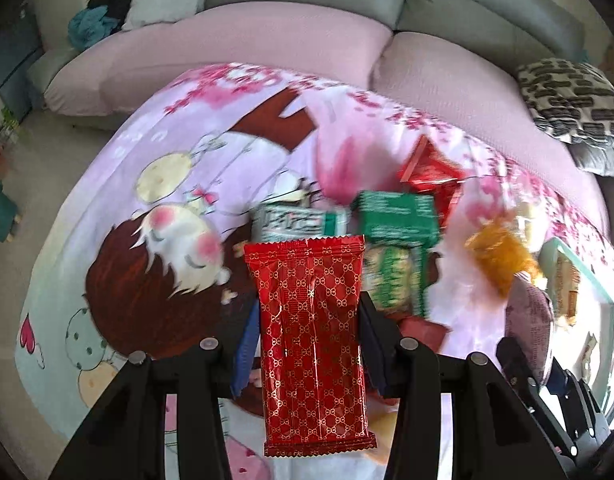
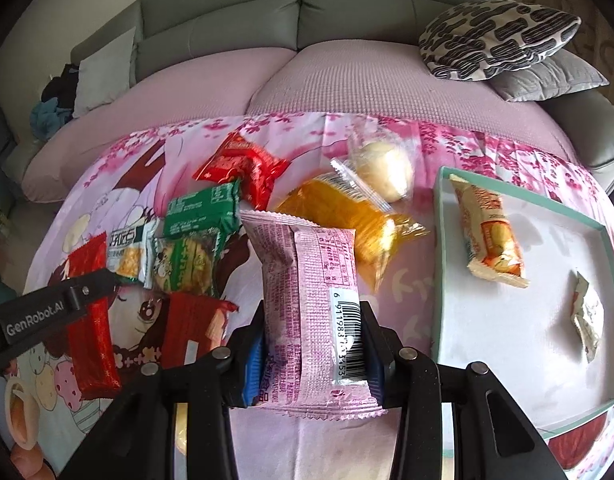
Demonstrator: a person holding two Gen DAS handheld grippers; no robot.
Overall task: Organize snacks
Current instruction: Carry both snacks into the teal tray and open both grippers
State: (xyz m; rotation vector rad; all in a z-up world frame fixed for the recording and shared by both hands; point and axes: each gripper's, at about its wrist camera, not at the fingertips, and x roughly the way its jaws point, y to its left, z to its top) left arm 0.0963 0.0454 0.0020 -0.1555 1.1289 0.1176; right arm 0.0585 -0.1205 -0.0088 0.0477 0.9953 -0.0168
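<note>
My left gripper (image 1: 307, 332) is shut on a red packet with a gold pattern (image 1: 311, 344), held lengthways above the cartoon-printed cloth (image 1: 147, 184). My right gripper (image 2: 313, 344) is shut on a pink packet with a barcode (image 2: 303, 288), also lifted off the cloth. To its right lies a teal-rimmed tray (image 2: 439, 264) holding a cream-and-orange packet (image 2: 491, 236) and a small crumpled wrapper (image 2: 587, 316). Loose on the cloth are a red packet (image 2: 243, 168), a green packet (image 2: 203, 212), an orange packet (image 2: 343, 216), a clear-wrapped bun (image 2: 383, 172) and several others.
The cloth covers a table in front of a pink-covered sofa seat (image 2: 347, 80) with grey backrests. A black-and-white patterned pillow (image 2: 495, 36) lies on a grey one at the back right. Clothes (image 1: 95, 20) are piled at the sofa's left end.
</note>
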